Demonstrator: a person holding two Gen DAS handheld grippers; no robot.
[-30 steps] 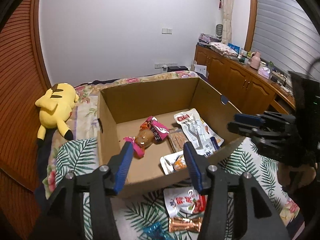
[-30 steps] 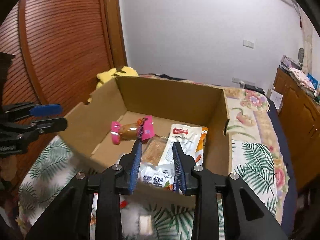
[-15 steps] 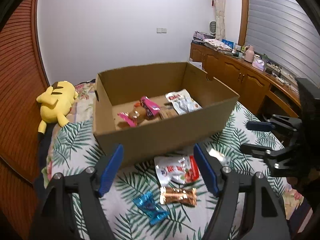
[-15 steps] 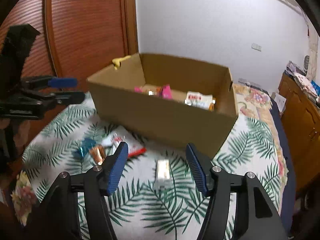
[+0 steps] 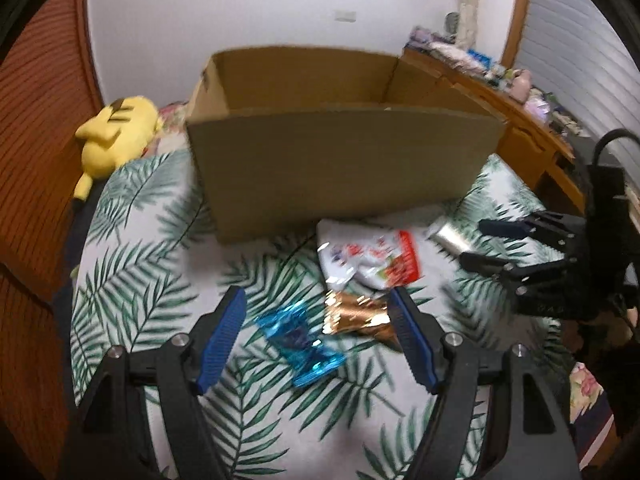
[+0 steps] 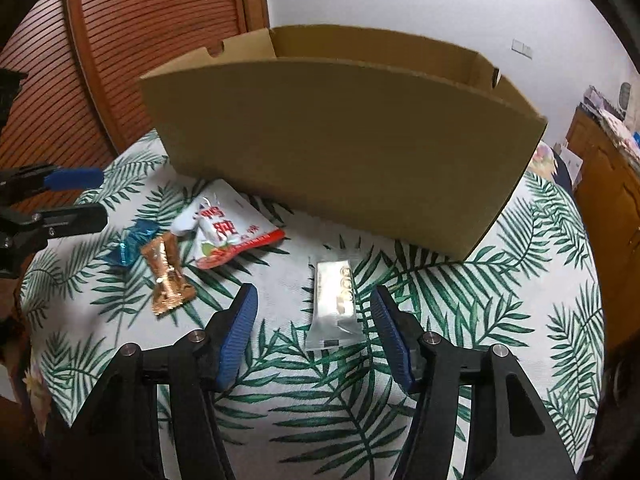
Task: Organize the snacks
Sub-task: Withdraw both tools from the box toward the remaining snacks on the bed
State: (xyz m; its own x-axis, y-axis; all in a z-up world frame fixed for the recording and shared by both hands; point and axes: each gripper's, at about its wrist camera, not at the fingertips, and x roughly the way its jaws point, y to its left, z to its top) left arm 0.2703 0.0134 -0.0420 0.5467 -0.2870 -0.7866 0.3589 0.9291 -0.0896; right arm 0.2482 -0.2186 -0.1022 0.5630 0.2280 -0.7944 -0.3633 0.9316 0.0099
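Observation:
A brown cardboard box (image 5: 340, 160) (image 6: 340, 152) stands on the palm-leaf bedspread; its inside is hidden. In front of it lie a white-and-red pouch (image 5: 370, 256) (image 6: 228, 232), a copper wrapper (image 5: 358, 316) (image 6: 168, 276), a blue wrapper (image 5: 304, 344) (image 6: 130, 246) and a silver-white packet (image 5: 452, 238) (image 6: 334, 300). My left gripper (image 5: 316, 314) is open and empty, low over the blue and copper wrappers. My right gripper (image 6: 314, 306) is open and empty, its fingers on either side of the silver-white packet, just above it.
A yellow plush toy (image 5: 114, 136) lies at the box's far left. A wooden slatted wardrobe (image 6: 140, 40) runs along the left. A wooden cabinet (image 5: 520, 128) with clutter stands on the right. The bed's edge falls away at the right (image 6: 592, 280).
Both grippers dropped from above the box down to the bedspread in front of it and opened wider. The box's contents went out of sight.

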